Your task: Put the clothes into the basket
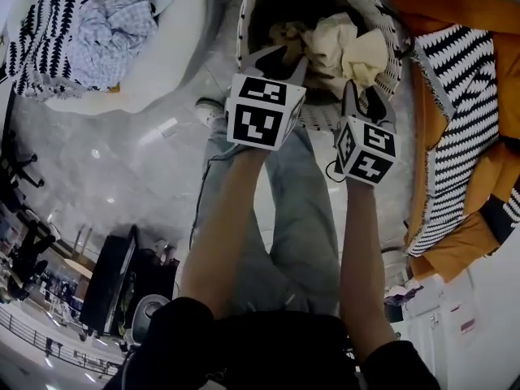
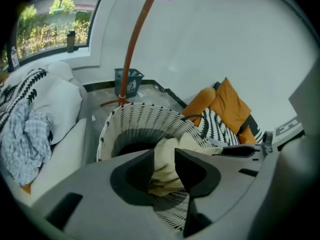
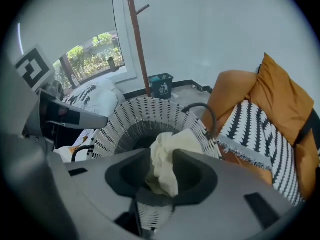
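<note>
Two gripper views show bin (image 2: 128, 81) behind basket (image 2: 140, 115); head view doesn't.

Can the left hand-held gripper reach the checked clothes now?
Probably not yet: the left hand-held gripper, jaws opening around cream cloth, is over the basket; the checked clothes lie aside.

We count one basket (image 1: 246, 23) at 12 o'clock, one cream garment (image 1: 345, 47), and one checked garment (image 1: 114, 31) at 10 o'clock. We count two patterned throws: the 11 o'clock throw (image 1: 49, 15) and the 3 o'clock throw (image 1: 455, 96). We count two grippers: the left gripper (image 1: 286, 58) and the right gripper (image 1: 363, 96).
</note>
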`<state>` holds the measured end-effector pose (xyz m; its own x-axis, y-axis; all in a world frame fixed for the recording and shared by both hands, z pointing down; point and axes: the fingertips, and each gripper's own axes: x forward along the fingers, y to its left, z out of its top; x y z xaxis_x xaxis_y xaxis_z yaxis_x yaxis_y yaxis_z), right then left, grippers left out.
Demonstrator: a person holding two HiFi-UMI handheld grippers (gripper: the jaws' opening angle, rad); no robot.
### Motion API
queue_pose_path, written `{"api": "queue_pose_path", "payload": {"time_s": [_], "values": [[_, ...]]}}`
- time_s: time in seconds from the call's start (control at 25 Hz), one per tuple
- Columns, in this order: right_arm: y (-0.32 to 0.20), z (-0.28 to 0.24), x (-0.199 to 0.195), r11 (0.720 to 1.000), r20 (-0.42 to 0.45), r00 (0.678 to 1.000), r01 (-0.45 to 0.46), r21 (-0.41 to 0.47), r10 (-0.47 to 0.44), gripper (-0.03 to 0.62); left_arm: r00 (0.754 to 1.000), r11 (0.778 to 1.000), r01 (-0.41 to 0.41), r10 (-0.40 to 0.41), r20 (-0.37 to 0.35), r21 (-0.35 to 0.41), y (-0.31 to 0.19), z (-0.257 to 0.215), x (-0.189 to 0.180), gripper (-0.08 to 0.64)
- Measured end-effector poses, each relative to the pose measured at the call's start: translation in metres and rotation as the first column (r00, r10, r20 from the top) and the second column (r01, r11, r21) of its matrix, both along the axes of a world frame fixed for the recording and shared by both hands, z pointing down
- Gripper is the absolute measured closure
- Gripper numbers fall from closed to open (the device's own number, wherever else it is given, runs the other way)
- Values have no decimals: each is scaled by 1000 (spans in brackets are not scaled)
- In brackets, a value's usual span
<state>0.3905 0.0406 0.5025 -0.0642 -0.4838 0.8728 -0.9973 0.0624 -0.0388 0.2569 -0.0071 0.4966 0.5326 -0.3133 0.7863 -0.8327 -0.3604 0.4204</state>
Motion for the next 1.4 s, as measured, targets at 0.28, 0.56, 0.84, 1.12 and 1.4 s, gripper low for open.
{"api": "queue_pose_path", "payload": {"time_s": [0.28,0.56,0.84,1.12,1.4], "values": [[-19,-14,-29,997,38,998,52,62,-54,490,988,986,156,-156,-7,55,-12,-16,-60,446],[-57,-28,-99,975,89,979,170,140,-184,560,922,919,375,-383,57,119,-8,-22,-164,529],[-67,-38,-202,931,203,913,321,172,-353,577,846,849,514,-525,89,124,20,-19,-261,543],[-69,-37,-323,863,291,813,465,197,-505,580,761,770,623,-637,124,136,52,-11,-361,543],[-69,-22,-419,803,309,742,563,196,-595,578,674,686,705,-727,134,179,72,1,-461,543]]}}
